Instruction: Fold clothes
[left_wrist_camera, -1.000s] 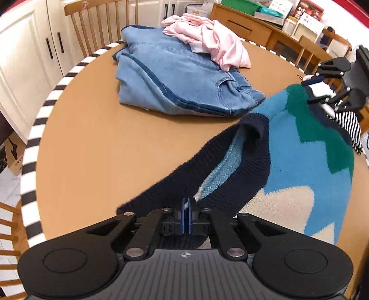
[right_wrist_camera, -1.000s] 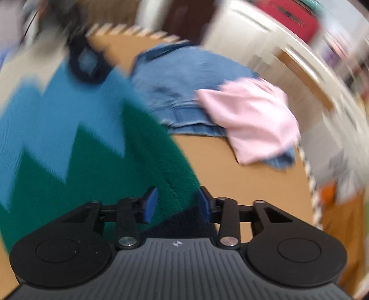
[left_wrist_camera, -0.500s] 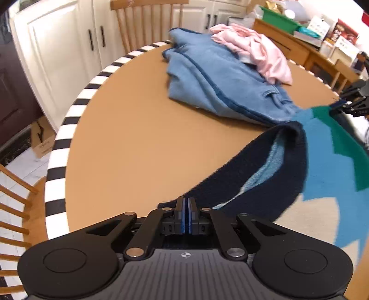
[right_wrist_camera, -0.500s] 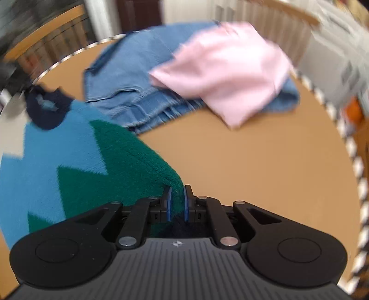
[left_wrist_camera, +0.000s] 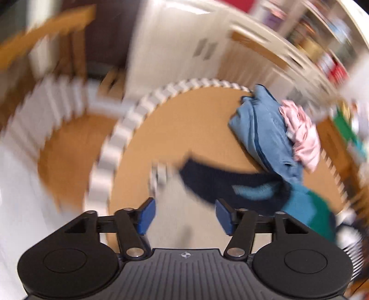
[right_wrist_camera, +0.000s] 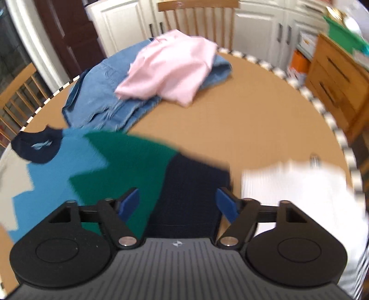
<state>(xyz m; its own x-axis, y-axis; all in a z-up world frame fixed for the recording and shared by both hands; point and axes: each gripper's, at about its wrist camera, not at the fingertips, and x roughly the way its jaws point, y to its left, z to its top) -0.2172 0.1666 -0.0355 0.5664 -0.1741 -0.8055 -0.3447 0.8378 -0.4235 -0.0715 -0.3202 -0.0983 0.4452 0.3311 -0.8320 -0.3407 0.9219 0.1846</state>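
Note:
A zigzag sweater in navy, blue, green and cream lies flat on the round table; it shows in the right wrist view (right_wrist_camera: 96,166) and, blurred, in the left wrist view (left_wrist_camera: 242,189). My left gripper (left_wrist_camera: 185,215) is open and empty, above the sweater's cream end near the navy collar. My right gripper (right_wrist_camera: 178,203) is open and empty, just above the sweater's navy hem. Folded blue jeans (right_wrist_camera: 101,101) with a pink garment (right_wrist_camera: 170,71) on top lie at the far side; the jeans (left_wrist_camera: 260,129) also show in the left wrist view.
The round table (right_wrist_camera: 242,115) has a black-and-white striped rim. A white striped garment (right_wrist_camera: 299,196) lies right of the sweater's hem. Wooden chairs (right_wrist_camera: 198,16) stand around the table; a wooden dresser (right_wrist_camera: 339,76) is at the right.
Both grippers have opened and let go of the sweater, which now lies flat. Both have pulled back; the left view swings fast and is blurred.

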